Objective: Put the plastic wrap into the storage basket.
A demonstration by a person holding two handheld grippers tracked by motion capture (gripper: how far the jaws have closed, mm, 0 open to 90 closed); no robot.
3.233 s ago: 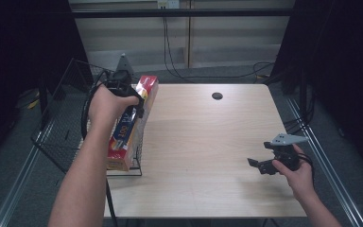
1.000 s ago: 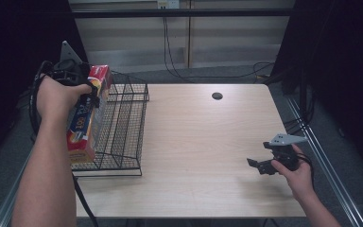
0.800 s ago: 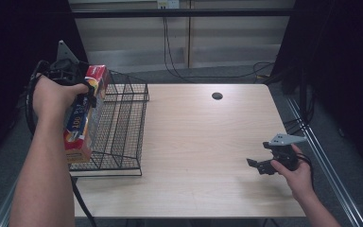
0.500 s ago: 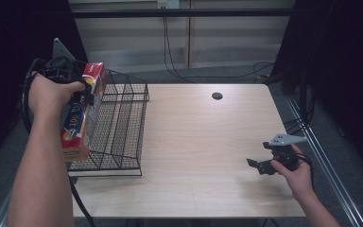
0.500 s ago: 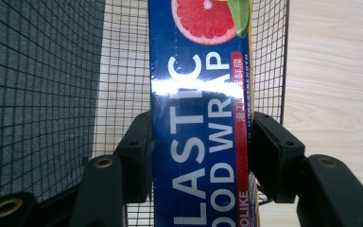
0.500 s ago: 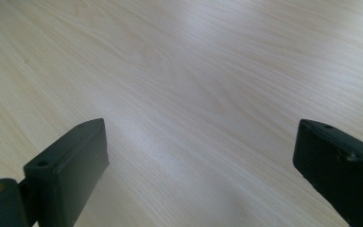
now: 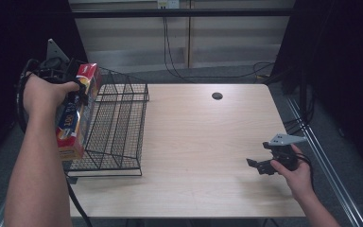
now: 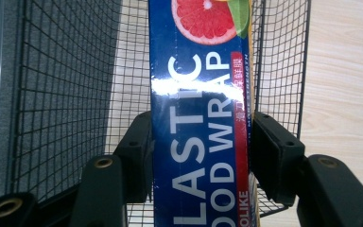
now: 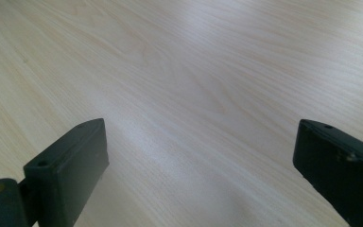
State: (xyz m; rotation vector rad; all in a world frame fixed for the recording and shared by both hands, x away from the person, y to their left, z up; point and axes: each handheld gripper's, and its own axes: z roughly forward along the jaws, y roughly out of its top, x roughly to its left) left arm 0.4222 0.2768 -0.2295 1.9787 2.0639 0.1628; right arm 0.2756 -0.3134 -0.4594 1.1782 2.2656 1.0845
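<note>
My left gripper (image 7: 78,94) is shut on a long blue and red plastic wrap box (image 7: 75,113), held in the air over the left side of the black wire basket (image 7: 118,142). In the left gripper view the box (image 8: 201,118) runs lengthwise between the two black jaws, which press on its sides, with my left gripper (image 8: 201,151) above the basket mesh (image 8: 66,94). My right gripper (image 7: 260,166) rests low over the table's right front, held in a hand. Its jaws stand wide apart over bare wood in the right gripper view, where my right gripper (image 9: 201,156) holds nothing.
The wooden table (image 7: 203,142) has a dark round hole (image 7: 217,96) near its back edge. The wire basket stands at the table's left edge. Cables hang behind the table, and dark space lies at both sides.
My left gripper has lifted the plastic wrap box out of the basket and carried it left and up, tilting it slightly. The right gripper has stayed still.
</note>
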